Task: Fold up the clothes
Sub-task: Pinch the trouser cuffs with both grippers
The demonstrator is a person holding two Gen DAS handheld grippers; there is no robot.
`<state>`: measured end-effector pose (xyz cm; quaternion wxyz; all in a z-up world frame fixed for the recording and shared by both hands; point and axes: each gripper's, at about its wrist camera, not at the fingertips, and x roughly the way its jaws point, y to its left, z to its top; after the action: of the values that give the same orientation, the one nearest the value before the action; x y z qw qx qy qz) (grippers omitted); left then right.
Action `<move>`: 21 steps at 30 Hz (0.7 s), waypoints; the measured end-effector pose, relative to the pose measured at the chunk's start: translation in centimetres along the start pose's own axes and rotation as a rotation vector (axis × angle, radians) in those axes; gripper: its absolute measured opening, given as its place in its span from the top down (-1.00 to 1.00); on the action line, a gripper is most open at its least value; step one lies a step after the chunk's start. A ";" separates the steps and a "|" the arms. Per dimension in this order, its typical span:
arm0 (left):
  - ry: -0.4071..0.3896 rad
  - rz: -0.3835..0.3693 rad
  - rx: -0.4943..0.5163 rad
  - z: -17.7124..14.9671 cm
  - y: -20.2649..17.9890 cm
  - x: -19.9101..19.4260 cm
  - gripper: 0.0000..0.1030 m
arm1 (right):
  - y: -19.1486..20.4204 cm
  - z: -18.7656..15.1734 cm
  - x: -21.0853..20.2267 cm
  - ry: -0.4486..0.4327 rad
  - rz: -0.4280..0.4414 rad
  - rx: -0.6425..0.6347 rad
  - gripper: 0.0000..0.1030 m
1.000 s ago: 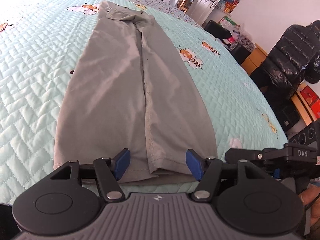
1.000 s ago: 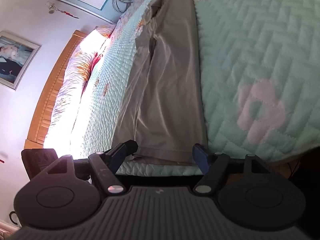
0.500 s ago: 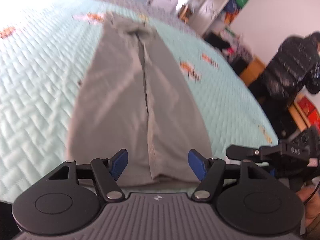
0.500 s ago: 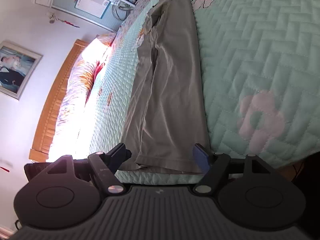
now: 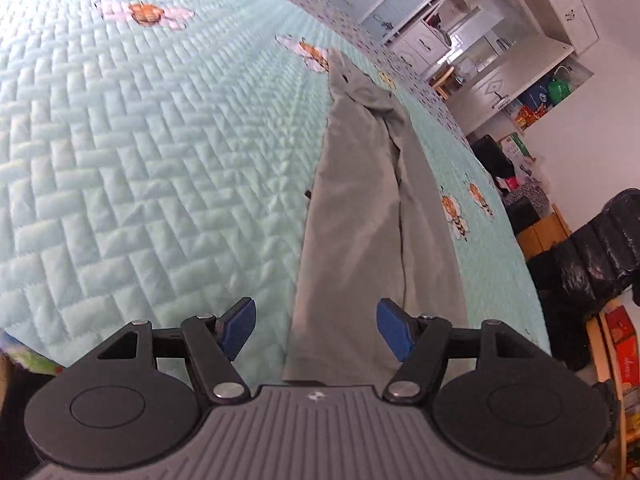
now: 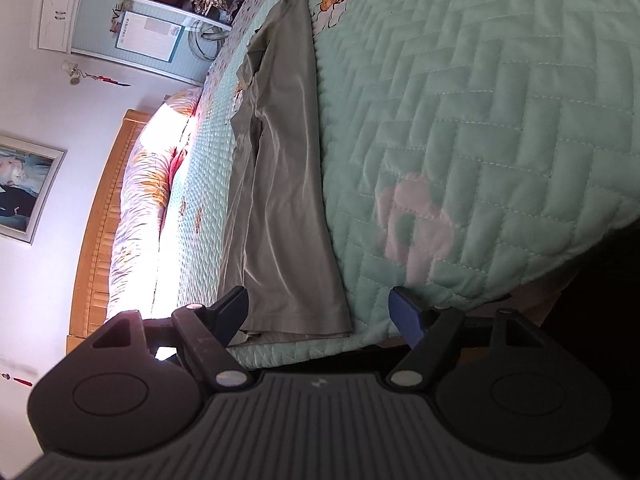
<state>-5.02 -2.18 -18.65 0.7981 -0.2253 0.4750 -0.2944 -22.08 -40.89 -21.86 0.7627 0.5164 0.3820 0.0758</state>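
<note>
We held the left tool (image 5: 316, 330) and right tool (image 6: 320, 314), both open and widening, at the grey trousers' (image 5: 360, 220) cuffs at the bed's (image 5: 140, 160) near edge, ready to grip.

Grey-green trousers (image 5: 352, 220); mint herringbone-quilted, bee-printed bedspread (image 5: 140, 168)

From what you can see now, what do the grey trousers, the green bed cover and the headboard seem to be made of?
Grey trousers: thin, soft fabric, perhaps knit; matte with a faint sheen, fine wrinkles, stitched hem. Green bed cover: quilted textile, puffy herringbone stitching, slightly satiny, printed bees. Headboard: looks like light varnished wood with vertical slats.
</note>
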 end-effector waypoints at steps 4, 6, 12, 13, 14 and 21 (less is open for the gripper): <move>0.075 -0.057 -0.053 -0.2 1.4 1.1 -0.36 | -1.3 0.4 0.0 0.006 0.062 0.073 -0.54; 0.096 -0.099 -0.099 0.0 2.2 1.3 -0.37 | -1.5 0.4 0.1 0.011 0.081 0.080 -0.58; 0.139 -0.138 -0.089 0.6 2.4 1.4 -0.37 | 0.5 0.3 -0.1 0.010 0.096 -0.003 -0.59; 0.141 -0.143 -0.088 0.6 2.5 1.5 -0.37 | 0.6 0.5 -0.2 0.003 0.110 -0.003 -0.59; 0.144 -0.148 -0.086 0.6 2.5 1.5 -0.37 | 0.6 0.7 -0.1 -0.002 0.119 -0.002 -0.59; 0.194 -0.213 -0.078 0.7 2.5 2.7 -0.37 | 0.5 0.9 2.6 0.059 0.107 -0.014 -0.59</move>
<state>-2.78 -2.19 -21.60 0.7035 -0.2755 0.5343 -0.3790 -19.54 -40.06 -22.58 0.7496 0.5281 0.3756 0.1346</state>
